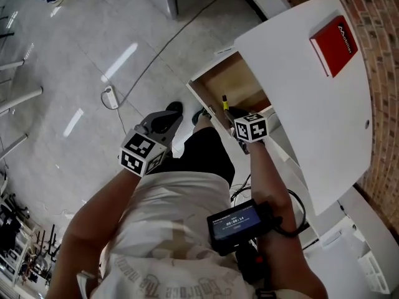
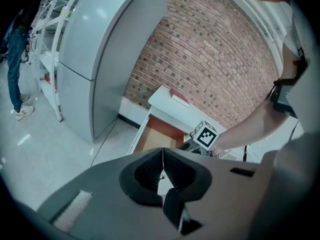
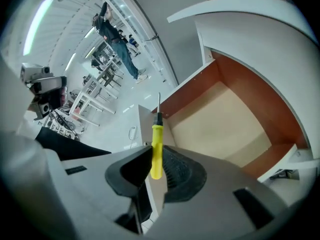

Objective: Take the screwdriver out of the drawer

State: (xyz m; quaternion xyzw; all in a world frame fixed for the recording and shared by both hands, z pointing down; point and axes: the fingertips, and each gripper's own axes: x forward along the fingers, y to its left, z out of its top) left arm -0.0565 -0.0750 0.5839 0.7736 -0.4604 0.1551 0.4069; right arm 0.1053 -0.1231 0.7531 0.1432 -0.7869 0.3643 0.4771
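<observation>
A yellow-handled screwdriver point(image 3: 156, 149) stands upright between the jaws of my right gripper point(image 3: 156, 170), which is shut on its handle, the metal shaft pointing up. In the head view that gripper point(image 1: 239, 118) hovers over the open wooden drawer point(image 1: 240, 80) of the white desk, with the screwdriver point(image 1: 224, 102) just showing. The drawer's bare bottom point(image 3: 227, 126) lies below the tool. My left gripper point(image 2: 161, 173) is shut on nothing, held away from the drawer point(image 2: 150, 139) above the floor; in the head view it point(image 1: 163, 122) sits left of the desk.
The white desktop point(image 1: 312, 98) carries a red book point(image 1: 334, 45) by a brick wall point(image 1: 380, 61). A cable and power strip point(image 1: 110, 96) lie on the tiled floor. A grey cabinet point(image 2: 100, 54) stands at the left. A phone point(image 1: 240, 223) is strapped to the right forearm.
</observation>
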